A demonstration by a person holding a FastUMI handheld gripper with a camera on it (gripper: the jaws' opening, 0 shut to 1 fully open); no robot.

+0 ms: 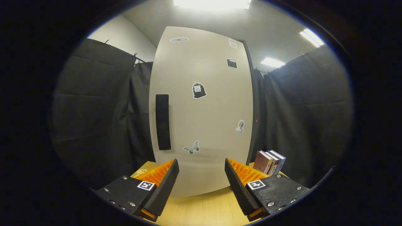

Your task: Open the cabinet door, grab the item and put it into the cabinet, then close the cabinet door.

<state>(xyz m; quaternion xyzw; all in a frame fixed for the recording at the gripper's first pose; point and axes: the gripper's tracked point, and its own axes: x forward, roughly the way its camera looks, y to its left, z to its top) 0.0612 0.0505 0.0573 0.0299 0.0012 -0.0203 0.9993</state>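
A tall pale cabinet (204, 106) stands on the wooden table straight ahead of me, its door shut and dotted with small stickers. A long black vertical handle (163, 121) runs down the door's left side. My gripper (202, 166) is open, its two fingers spread wide just in front of the lower part of the door, with nothing between them. The handle is above and slightly left of my left finger. A few books (269, 161) stand upright beside the cabinet's right edge, just beyond my right finger.
The light wooden table (201, 210) runs under my fingers up to the cabinet's base. A small pale object (141, 172) lies on the table left of the cabinet, partly hidden behind my left finger. Black cloth walls close in on both sides.
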